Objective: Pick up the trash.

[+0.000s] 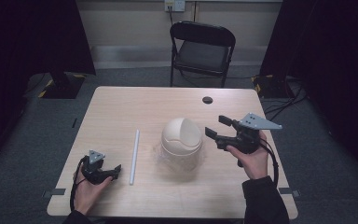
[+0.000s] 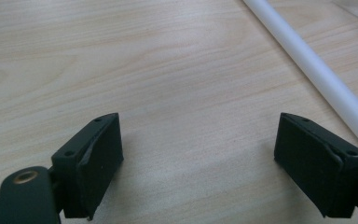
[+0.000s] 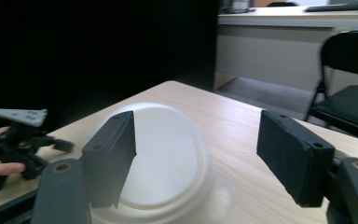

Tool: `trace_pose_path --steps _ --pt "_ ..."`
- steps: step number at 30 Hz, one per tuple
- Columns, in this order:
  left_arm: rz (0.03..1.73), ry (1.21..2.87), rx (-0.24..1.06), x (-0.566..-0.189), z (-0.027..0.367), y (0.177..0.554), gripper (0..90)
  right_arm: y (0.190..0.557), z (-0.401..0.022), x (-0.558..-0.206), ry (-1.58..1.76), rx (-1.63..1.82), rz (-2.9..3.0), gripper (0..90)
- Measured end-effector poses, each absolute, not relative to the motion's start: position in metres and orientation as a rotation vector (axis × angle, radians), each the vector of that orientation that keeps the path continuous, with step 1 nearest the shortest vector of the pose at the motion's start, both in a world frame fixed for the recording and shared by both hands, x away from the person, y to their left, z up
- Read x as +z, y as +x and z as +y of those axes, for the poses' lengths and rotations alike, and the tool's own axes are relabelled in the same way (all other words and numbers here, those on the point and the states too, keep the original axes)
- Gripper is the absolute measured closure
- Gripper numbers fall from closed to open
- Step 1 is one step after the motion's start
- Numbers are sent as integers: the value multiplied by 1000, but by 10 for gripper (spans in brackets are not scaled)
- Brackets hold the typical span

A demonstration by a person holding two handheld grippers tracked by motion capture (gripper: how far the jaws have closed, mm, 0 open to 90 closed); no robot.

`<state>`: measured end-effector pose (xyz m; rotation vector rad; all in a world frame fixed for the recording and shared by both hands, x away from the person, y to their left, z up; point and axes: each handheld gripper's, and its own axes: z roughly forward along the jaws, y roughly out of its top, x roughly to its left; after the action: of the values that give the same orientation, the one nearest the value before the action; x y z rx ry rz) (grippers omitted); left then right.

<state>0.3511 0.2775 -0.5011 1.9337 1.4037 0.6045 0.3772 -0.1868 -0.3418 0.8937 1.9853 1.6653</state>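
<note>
A white domed lid on a clear cup [image 1: 182, 140] stands near the middle of the wooden table [image 1: 121, 107]. A long white tube [image 1: 134, 156] lies flat to its left. My right gripper [image 1: 216, 127] hovers just right of the cup, open, its jaws pointing at the dome [image 3: 168, 149]. My left gripper [image 1: 114, 170] rests low at the table's front left, open, with bare wood between its jaws; the tube [image 2: 317, 70] runs past its right jaw.
A black folding chair [image 1: 203, 46] stands beyond the table's far edge. A small dark hole [image 1: 207, 100] sits in the tabletop near the back. Cables [image 1: 284, 100] lie on the floor at the right. Dark curtains flank both sides.
</note>
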Motion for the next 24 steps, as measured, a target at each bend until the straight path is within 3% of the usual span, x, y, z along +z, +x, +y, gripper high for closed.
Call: trace_pose_path --steps 10,24 --pt "1404 1933 604 -501 278 351 148 376 -147 -359 837 1717 2120 274" --pt "1405 1932 605 -501 278 351 151 377 -125 -390 861 1667 2256 259"
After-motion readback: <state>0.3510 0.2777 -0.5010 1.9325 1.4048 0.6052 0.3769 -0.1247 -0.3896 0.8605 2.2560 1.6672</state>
